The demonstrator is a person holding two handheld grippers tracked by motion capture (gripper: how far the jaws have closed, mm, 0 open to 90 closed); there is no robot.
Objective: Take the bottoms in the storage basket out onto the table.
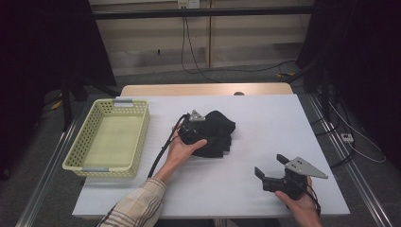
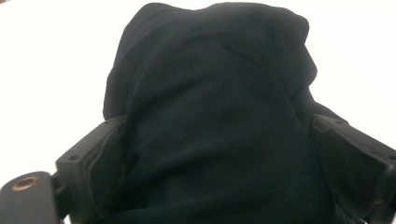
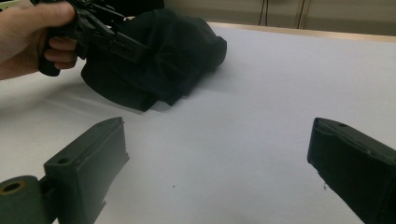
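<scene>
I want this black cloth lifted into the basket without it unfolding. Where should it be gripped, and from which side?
Grip the black cloth at its thick bunched fold nearest the left gripper, coming level from the basket side. The cloth is heaped there, so the fingers would probably catch several layers at once, not one loose edge.

A black cloth [image 1: 217,135] lies bunched in a soft, rumpled heap near the middle of the white tabletop [image 1: 265,118], right of the basket [image 1: 111,137] and apart from it. Its folds rise into a rounded hump, with flatter layers spilling out along the near edge.
</scene>
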